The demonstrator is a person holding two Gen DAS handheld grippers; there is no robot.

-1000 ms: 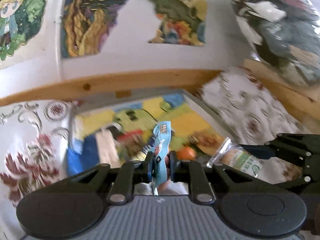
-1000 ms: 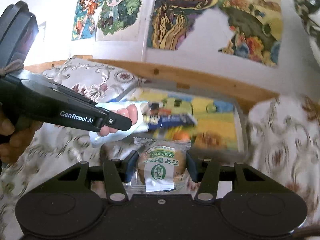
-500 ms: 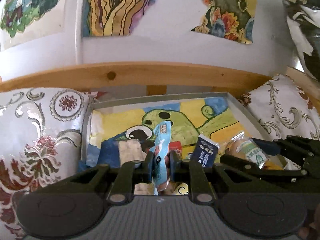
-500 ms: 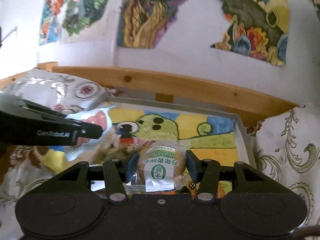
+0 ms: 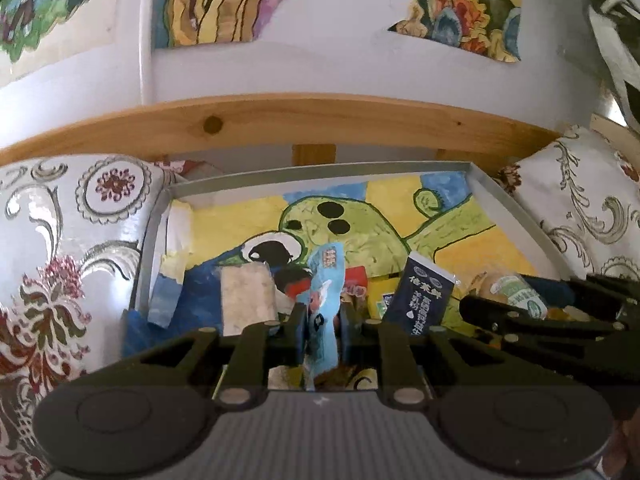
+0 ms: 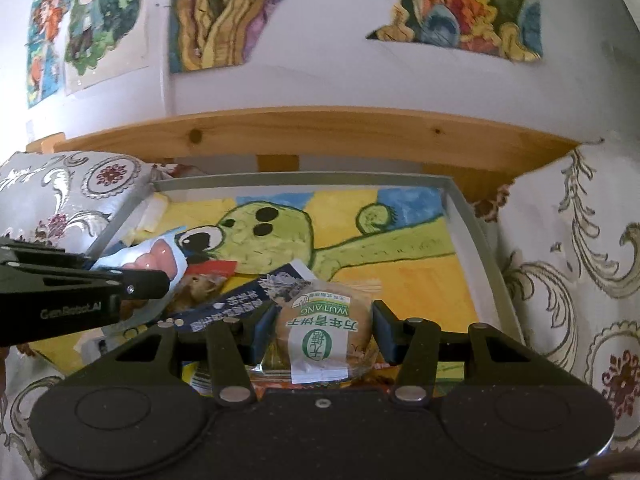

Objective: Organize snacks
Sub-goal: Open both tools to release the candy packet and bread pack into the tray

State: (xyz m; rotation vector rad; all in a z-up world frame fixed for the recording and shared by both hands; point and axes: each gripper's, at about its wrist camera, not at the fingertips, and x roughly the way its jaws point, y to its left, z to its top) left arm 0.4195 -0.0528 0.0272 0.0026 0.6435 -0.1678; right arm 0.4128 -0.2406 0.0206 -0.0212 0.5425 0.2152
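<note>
Both grippers hang over the near end of a grey tray (image 6: 476,216) with a painted green cartoon bottom. The left gripper (image 5: 323,322) is clamped on a thin blue snack packet (image 5: 325,280), held on edge. The right gripper (image 6: 322,330) is closed around a wrapped round cake (image 6: 324,332). In front sit a dark blue sachet (image 5: 424,300), a pale block (image 5: 248,296) and something red, all crowded at the near side. The far half is bare. Patterned cushions (image 5: 60,240) press against both sides, with a wooden rail (image 6: 320,136) right behind.
</note>
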